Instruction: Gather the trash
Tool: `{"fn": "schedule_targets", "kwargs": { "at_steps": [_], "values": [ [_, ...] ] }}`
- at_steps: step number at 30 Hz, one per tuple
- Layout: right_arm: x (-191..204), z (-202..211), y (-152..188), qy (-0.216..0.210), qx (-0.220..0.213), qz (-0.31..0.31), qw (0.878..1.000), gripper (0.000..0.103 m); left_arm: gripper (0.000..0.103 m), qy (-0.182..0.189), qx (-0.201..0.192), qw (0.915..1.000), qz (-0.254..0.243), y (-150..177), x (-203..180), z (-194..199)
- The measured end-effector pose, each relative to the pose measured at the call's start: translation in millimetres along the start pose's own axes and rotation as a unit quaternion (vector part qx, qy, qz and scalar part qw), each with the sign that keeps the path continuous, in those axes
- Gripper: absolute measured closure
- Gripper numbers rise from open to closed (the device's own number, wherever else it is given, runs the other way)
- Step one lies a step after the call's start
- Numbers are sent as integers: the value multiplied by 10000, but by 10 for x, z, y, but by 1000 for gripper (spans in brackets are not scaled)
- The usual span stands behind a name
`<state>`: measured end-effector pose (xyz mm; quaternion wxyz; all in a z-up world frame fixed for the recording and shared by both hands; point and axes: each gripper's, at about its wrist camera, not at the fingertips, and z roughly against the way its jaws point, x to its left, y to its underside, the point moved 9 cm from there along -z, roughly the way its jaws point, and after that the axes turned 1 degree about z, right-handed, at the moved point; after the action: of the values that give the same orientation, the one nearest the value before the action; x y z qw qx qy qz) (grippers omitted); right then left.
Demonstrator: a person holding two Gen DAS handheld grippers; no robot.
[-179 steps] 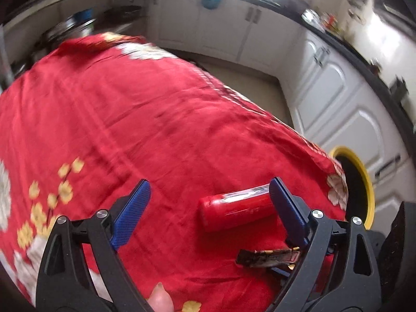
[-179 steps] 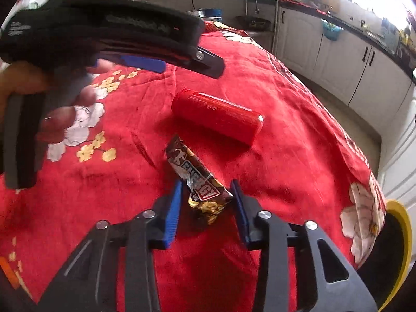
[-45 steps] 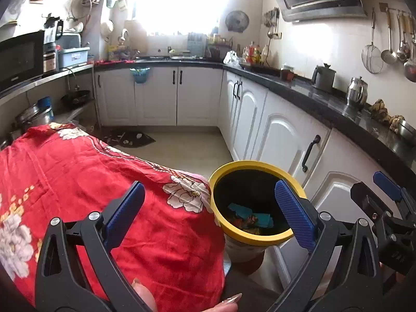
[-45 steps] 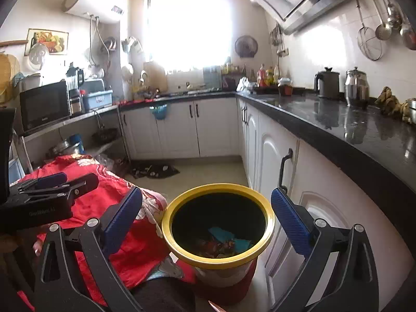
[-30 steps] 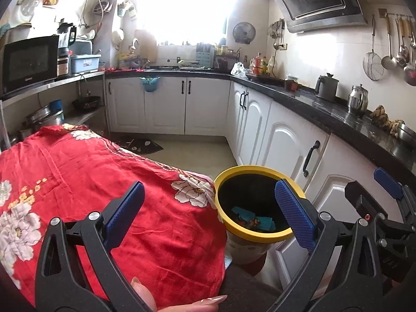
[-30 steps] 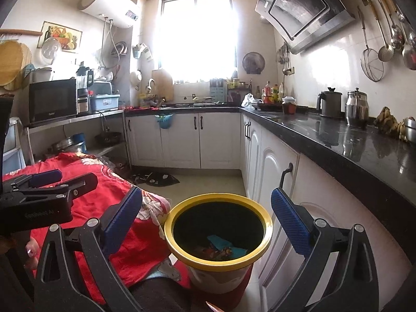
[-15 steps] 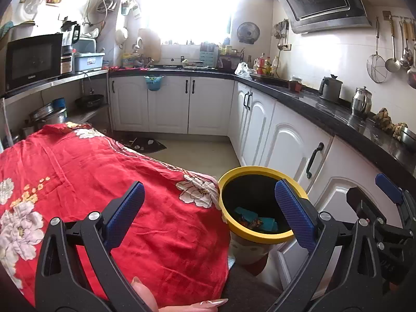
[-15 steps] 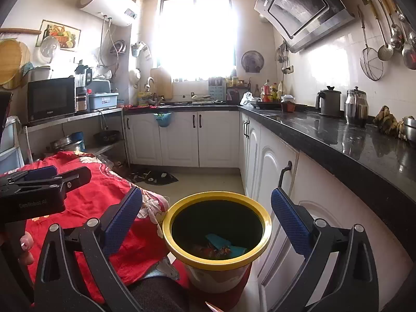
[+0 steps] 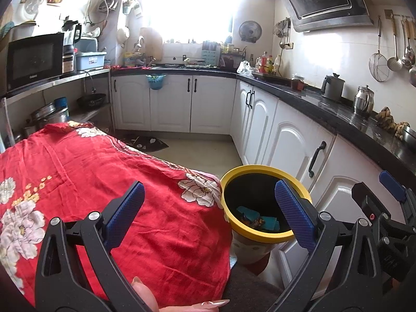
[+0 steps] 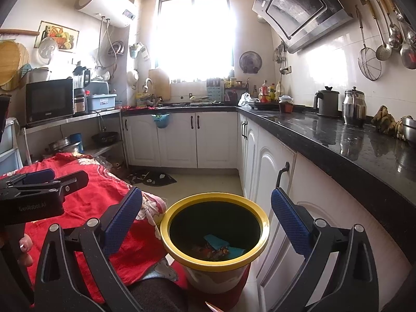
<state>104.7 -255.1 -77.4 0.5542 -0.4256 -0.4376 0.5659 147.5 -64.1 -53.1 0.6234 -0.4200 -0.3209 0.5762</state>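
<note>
Blue-padded right hand-held gripper (image 10: pixel 205 213) and left hand-held gripper (image 9: pixel 208 205), both spread wide and empty, above yellow-rimmed bin (image 10: pixel 166 236) holding wrappers (image 10: pixel 215 248).

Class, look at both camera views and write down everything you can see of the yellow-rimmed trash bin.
The trash bin is round and upright on the floor, with a glossy yellow rim, a dark inside and a pale outer wall; it looks like plastic. It has no lid on. It stands between the red floral tablecloth and the white cabinets. At its bottom lie teal wrappers and other mixed trash. Both the left tool and right tool are open and empty; neither touches it.
</note>
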Motion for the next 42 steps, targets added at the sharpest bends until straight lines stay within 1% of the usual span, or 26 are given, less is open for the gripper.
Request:
{"fn": "schedule_targets", "kwargs": {
  "at_steps": [26,30,32,34,35,36,37,39,40,41,42],
  "values": [
    [-21,7,-11,-8,-9,-24,10000,6,11,-2,-27,10000,-10,16,27,5],
    [-13,18,-20,-10,5,-8,10000,6,11,-19,-46,10000,-38,-20,31,7],
    [-11,20,-36,-25,6,-18,10000,6,11,45,8,10000,-33,-13,28,-3],
    [2,27,-54,-27,-8,-33,10000,6,11,163,209,9996,80,-12,24,-47],
    [27,26,-73,-51,-14,-43,10000,6,11,252,367,9988,188,-1,72,-72],
    [63,14,-85,-90,-5,-38,10000,6,11,249,446,9984,253,1,143,-86],
    [123,-15,-100,-142,26,-31,9999,6,11,203,541,9978,336,4,263,-91],
    [321,-83,-126,-329,72,85,9994,6,11,-17,732,9957,574,31,613,-57],
    [474,-119,-141,-481,87,158,9987,6,11,-248,783,9939,740,67,900,6],
    [726,-174,-158,-774,151,227,9966,6,11,-604,813,9908,899,120,1236,92],
    [1050,-238,-164,-1201,258,289,9920,6,11,-939,852,9865,1040,176,1514,173]
  ]
}}
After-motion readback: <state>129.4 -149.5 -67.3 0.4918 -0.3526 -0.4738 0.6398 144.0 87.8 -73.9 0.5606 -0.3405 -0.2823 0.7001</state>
